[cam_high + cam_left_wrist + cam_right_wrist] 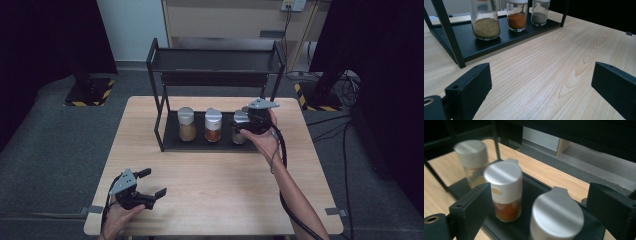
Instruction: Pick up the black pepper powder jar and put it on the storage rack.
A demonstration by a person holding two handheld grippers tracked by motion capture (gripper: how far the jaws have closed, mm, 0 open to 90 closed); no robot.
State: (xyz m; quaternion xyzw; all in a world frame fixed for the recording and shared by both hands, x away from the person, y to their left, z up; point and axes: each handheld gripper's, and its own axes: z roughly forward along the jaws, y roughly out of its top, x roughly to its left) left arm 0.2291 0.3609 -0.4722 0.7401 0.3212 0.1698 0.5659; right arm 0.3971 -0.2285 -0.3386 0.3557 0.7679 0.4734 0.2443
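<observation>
Three spice jars stand upright in a row on the lower tray of the black rack (170,142), at the far middle of the wooden table (215,200). Left to right: tan-powder jar (186,124), red-powder jar (213,125), grey-powder jar (239,128).

Your right gripper (246,126) hovers at the right end of that row. In the right gripper view its jaws stand wide apart, the grey-powder jar's white cap (556,213) between and just below them; neither pad touches it. The jar's long axis is vertical, and the tongs look down along it at a slant. The red-powder jar sits just left of the left jaw.

Your left gripper (150,187) rests low at the near left of the table, jaws apart over bare wood, well apart from the rack.

Judgement: the right hand is much the nearer to the jars. Any re-grip means coming straight down over the cap; any exit means backing toward you, clear of the red-powder jar.
</observation>
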